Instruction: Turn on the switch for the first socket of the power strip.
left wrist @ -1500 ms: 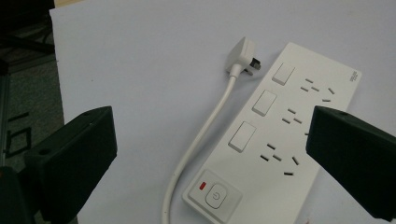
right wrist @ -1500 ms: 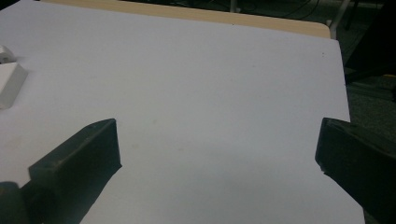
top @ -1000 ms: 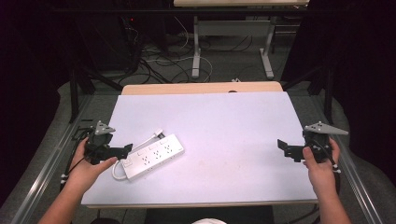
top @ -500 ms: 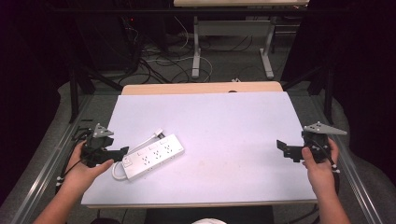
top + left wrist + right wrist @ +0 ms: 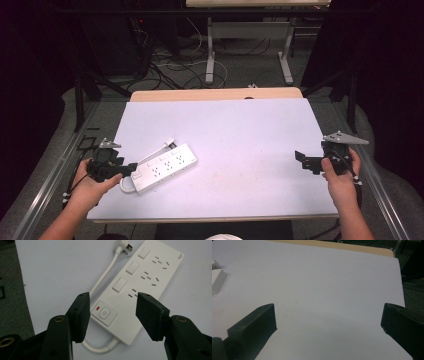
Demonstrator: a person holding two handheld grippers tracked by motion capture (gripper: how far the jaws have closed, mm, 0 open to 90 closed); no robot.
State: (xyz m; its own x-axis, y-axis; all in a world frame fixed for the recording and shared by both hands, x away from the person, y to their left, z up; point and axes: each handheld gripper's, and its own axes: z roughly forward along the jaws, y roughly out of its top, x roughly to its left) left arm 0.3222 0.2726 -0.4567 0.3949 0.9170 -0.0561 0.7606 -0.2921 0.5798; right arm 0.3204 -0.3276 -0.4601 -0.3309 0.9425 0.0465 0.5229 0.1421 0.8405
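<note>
A white power strip (image 5: pixel 165 167) lies slantwise on the left of the pale table (image 5: pixel 240 130), its cord looped at the near end. My left gripper (image 5: pixel 131 169) points at that end. In the left gripper view its jaws have just been closing, and the left gripper (image 5: pixel 113 297) stands astride the switch end of the power strip (image 5: pixel 140 282), near the power button (image 5: pixel 104 313), pads clear of it. The plug (image 5: pixel 125 247) rests beside the strip's far end. My right gripper (image 5: pixel 304 162) is held at the table's right edge; the right gripper (image 5: pixel 329 308) is wide open over bare table.
A wooden edge (image 5: pixel 215 94) runs along the table's far side. Metal rails (image 5: pixel 65 165) flank both sides. Beyond are desk legs (image 5: pixel 212 55) and floor cables (image 5: pixel 175 62). A corner of the power strip (image 5: pixel 217 280) shows at the left of the right gripper view.
My left hand has drawn slightly back toward the near edge, still aimed at the strip's end. The right hand and the power strip have stayed put.
</note>
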